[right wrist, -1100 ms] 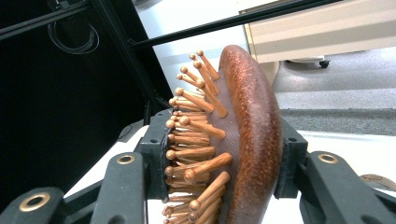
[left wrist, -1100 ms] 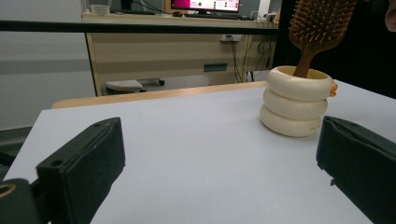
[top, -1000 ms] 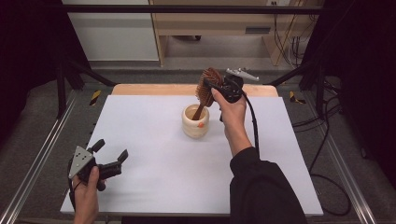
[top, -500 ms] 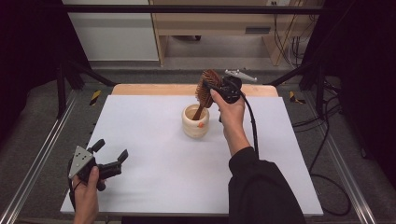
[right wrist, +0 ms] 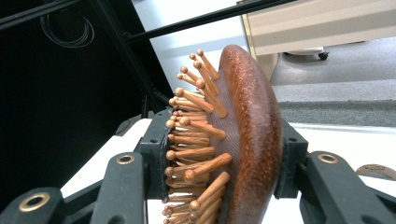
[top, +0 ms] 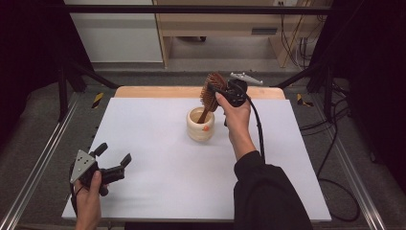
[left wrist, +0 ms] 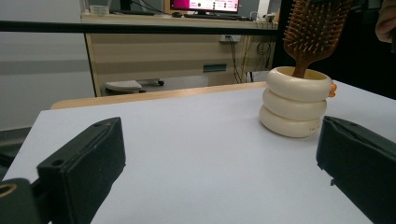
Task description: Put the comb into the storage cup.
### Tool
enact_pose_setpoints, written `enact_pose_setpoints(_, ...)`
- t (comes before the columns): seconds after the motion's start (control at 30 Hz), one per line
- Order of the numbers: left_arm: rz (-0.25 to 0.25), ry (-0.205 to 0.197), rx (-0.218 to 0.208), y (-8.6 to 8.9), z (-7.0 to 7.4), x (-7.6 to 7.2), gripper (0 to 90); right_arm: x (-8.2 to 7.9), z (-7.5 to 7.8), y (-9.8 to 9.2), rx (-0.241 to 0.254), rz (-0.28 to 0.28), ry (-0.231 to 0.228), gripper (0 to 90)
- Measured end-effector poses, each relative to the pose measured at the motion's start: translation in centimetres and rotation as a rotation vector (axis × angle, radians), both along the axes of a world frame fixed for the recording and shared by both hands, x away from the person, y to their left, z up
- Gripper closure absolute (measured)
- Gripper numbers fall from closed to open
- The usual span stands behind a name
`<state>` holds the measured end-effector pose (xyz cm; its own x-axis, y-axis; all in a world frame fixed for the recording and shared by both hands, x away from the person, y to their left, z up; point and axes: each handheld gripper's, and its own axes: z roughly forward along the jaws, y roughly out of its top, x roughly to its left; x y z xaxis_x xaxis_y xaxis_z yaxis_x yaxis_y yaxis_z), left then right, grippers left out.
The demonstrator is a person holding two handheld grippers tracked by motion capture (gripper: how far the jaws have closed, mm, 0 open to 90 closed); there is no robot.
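Wooden and reddish-brown, the paddle hairbrush [top: 212, 91] stands with its handle down inside a cream ceramic cup [top: 200, 125] shaped like three stacked rings, and its bristled head rises above the rim, leaning toward the far edge of the desk [top: 158, 187]. The right gripper [top: 221, 93] has the brush head clamped: in the right gripper view the jaws are drawn in on it, one pad pressed against the smooth curved back of the hairbrush [right wrist: 247, 140], the other against the tips of the wooden pins. The person's right hand [top: 235, 117] holds that gripper just above and behind the cup, with its black cable trailing down along the dark sleeve.

The cup sits on the white desk top a little beyond the middle, toward the far side. A small orange mark shows on its near wall; what it is I cannot quite tell at this size. From the left gripper view the cup [left wrist: 295, 102] stands upright with the brush handle dipping inside it.

The left gripper [top: 114, 165] rests low over the near left corner of the desk, well apart from the cup, held by the left hand [top: 87, 199]. Its jaws stand wide open with nothing between them, only bare white surface showing in the gap.
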<state>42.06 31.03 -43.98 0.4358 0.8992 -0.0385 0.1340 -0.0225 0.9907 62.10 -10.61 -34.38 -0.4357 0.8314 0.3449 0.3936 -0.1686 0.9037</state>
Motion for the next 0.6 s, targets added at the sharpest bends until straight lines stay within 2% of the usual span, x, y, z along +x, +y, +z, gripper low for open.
enact_pose_setpoints(0.6,0.002,0.001,0.000,0.01,-0.01,0.01,1.6,0.10,-0.61,0.22,0.011,0.004,0.012,51.0)
